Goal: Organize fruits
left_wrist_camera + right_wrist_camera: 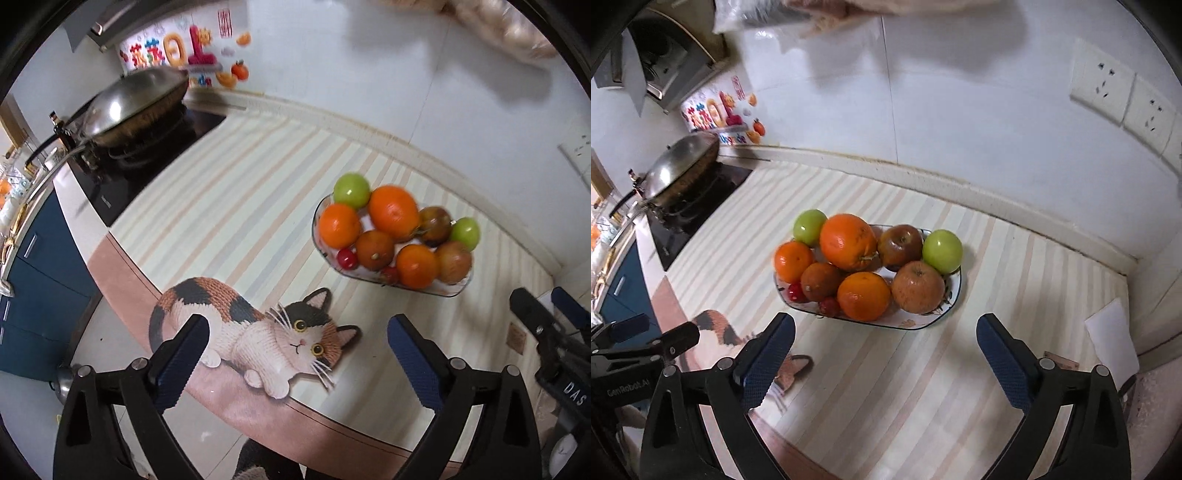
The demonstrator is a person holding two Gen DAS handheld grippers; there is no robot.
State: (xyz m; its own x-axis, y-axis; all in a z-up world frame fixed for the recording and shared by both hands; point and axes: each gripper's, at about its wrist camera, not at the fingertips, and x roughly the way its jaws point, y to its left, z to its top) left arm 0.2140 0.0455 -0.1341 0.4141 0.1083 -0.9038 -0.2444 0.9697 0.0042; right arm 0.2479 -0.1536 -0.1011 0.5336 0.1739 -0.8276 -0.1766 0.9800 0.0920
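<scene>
Right wrist view showed the fruit plate (955,295) on the striped counter mat (886,387), piled with oranges (847,242), apples (918,287) and green fruit (942,251). Right gripper (884,341) stood spread wide, nothing between its fingers, above the mat. Left gripper (297,345) likewise gaped empty over the cat picture (258,328), plate (448,293) ahead to its right.

A striped countertop (886,369) bears a fruit-filled plate (955,291) and a wok-topped stove (701,210).

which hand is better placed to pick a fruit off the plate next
Probably the right hand-held gripper: open and empty, with the plate of fruit straight ahead. The left hand-held gripper, also open, faces the cat mat.
</scene>
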